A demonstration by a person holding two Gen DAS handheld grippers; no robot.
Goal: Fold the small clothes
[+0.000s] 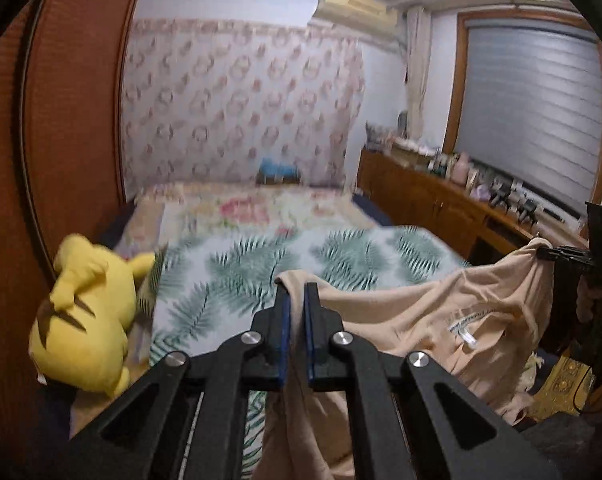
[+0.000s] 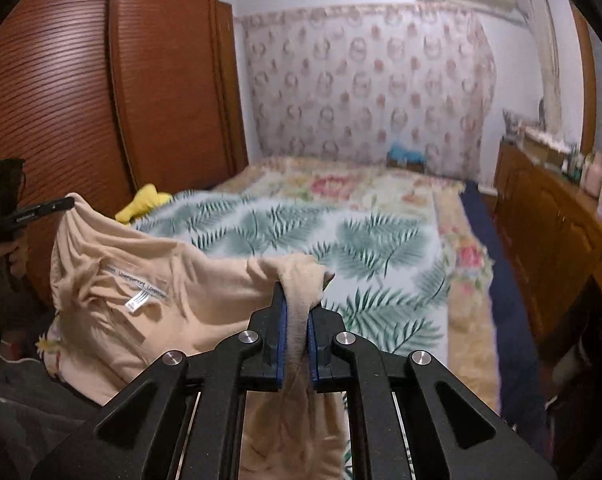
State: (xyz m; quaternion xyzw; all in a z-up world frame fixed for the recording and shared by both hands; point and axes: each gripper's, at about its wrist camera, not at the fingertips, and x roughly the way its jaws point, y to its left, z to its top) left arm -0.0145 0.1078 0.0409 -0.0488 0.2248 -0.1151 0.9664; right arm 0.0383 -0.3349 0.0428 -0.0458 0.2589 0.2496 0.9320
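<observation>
My left gripper is matte black: two angled linkage arms each side, round silver screw heads at the pivots, blue pads lining the fingers. My right gripper matches it. At nine o'clock, its view shows white lettering on the other tool's black finger.

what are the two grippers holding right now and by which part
Both hold one beige garment, lifted above the bed. The left gripper pinches a bunched bit of its edge; the right gripper does likewise at the opposite end. Which parts exactly cannot be told.
</observation>
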